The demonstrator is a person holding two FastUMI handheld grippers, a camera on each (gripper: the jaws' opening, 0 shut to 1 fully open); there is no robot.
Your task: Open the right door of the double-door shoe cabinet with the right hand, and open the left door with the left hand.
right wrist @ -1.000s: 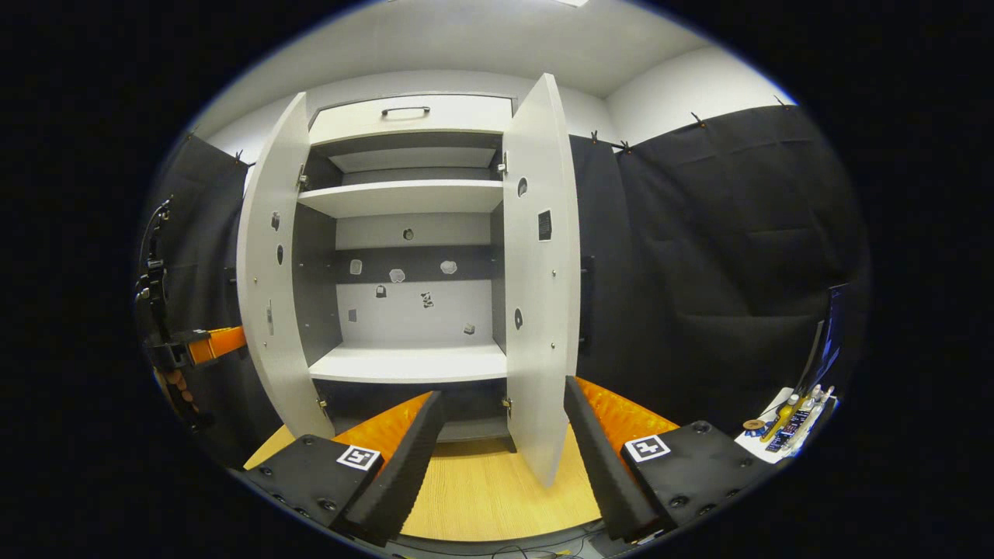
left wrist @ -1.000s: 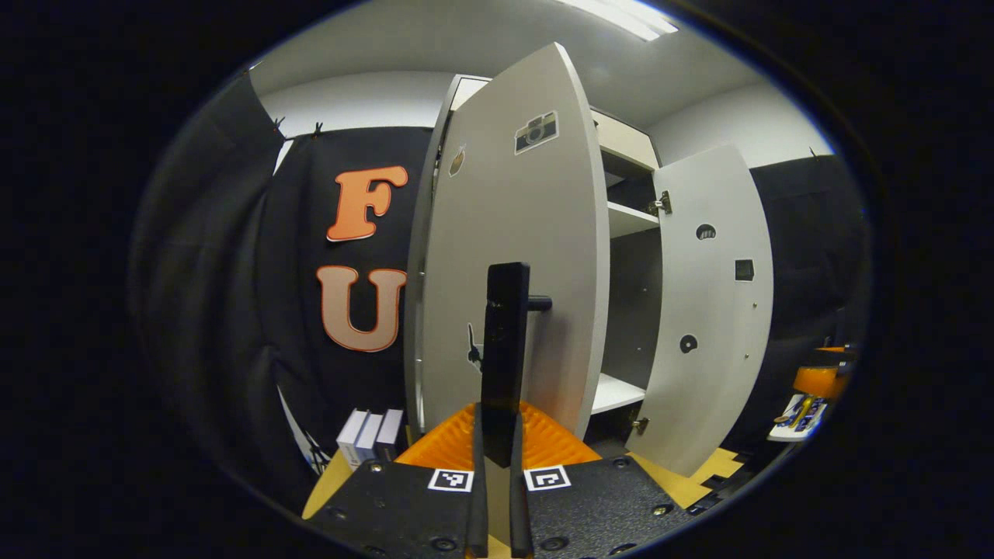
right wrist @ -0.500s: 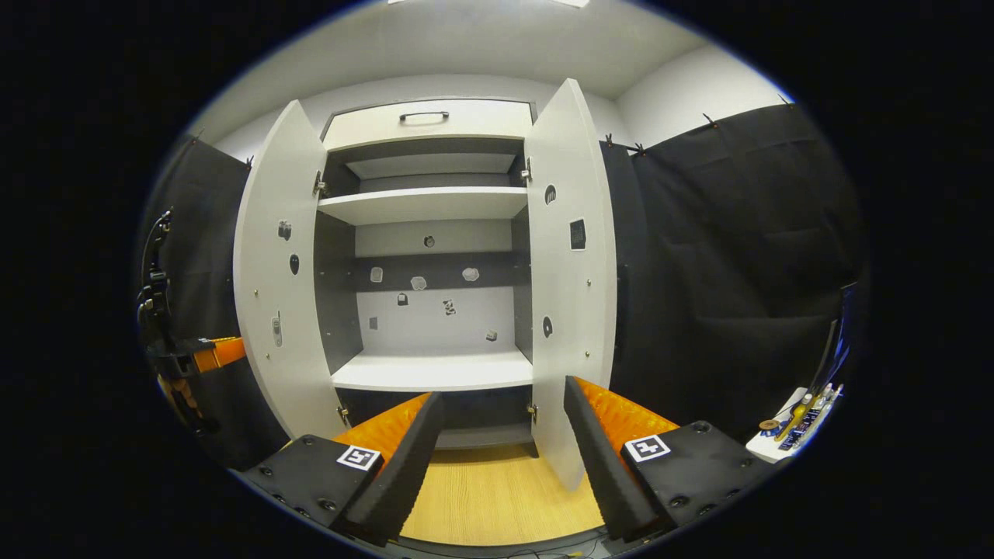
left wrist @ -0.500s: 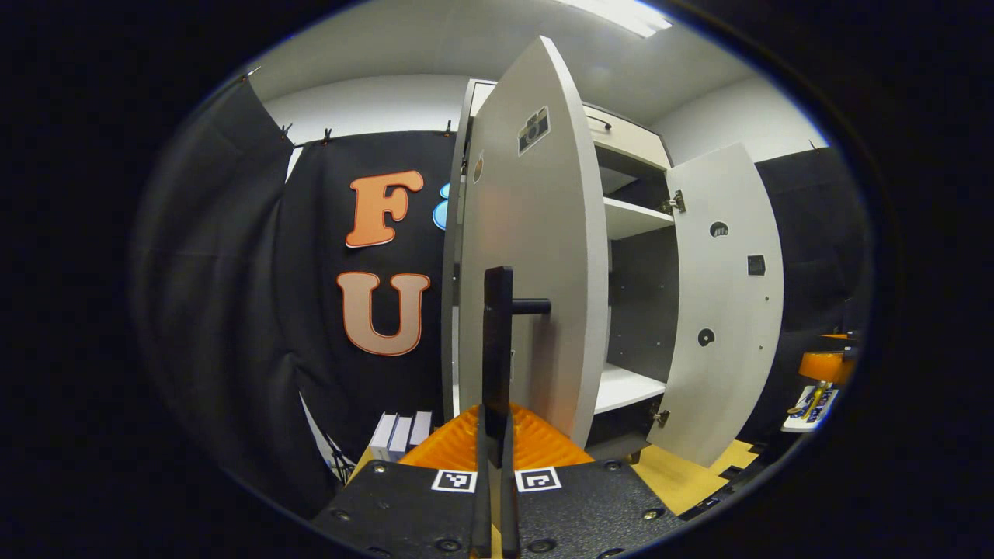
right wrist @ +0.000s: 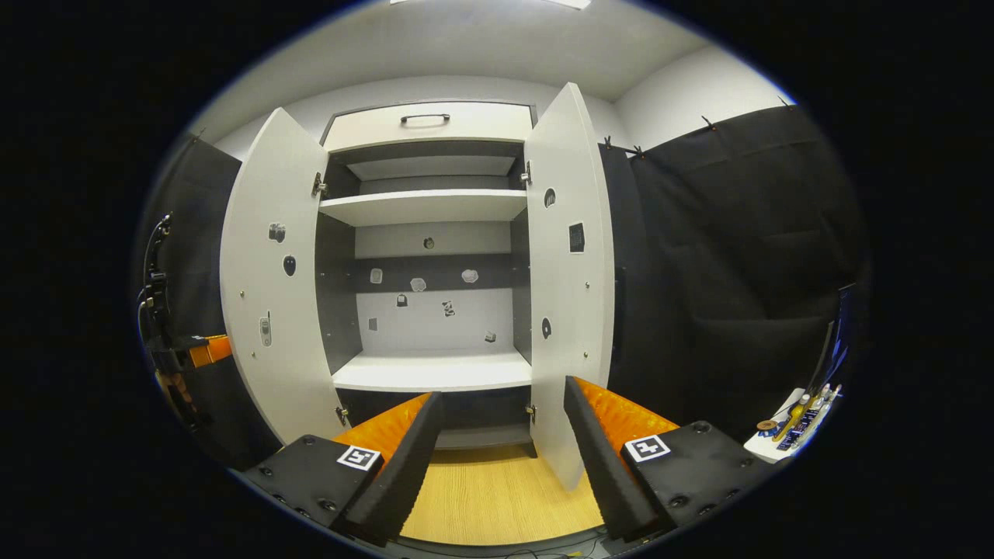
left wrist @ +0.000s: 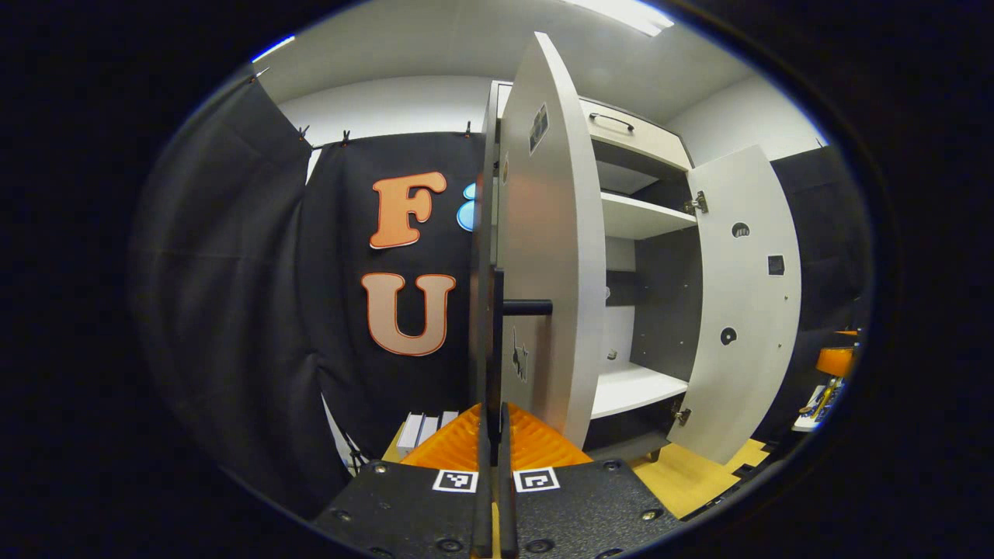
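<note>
Here, left gripper (left wrist: 492, 435) fingers clamped on left door handle (left wrist: 497, 341); right gripper (right wrist: 503, 435) fingers wide apart, empty.

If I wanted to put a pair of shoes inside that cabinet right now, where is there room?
The lower shelf between the left door and right door lies bare, and so does the upper shelf. The wooden floor before the cabinet is free too. It is tight at the left door's handle, which the left gripper clamps.

Your left gripper view is looking along the left door's (left wrist: 547, 256) outer face, very near; your right gripper view is facing the open cabinet (right wrist: 427, 233) squarely from farther back. Both are sharing the shelves and right door (left wrist: 742, 310).
</note>
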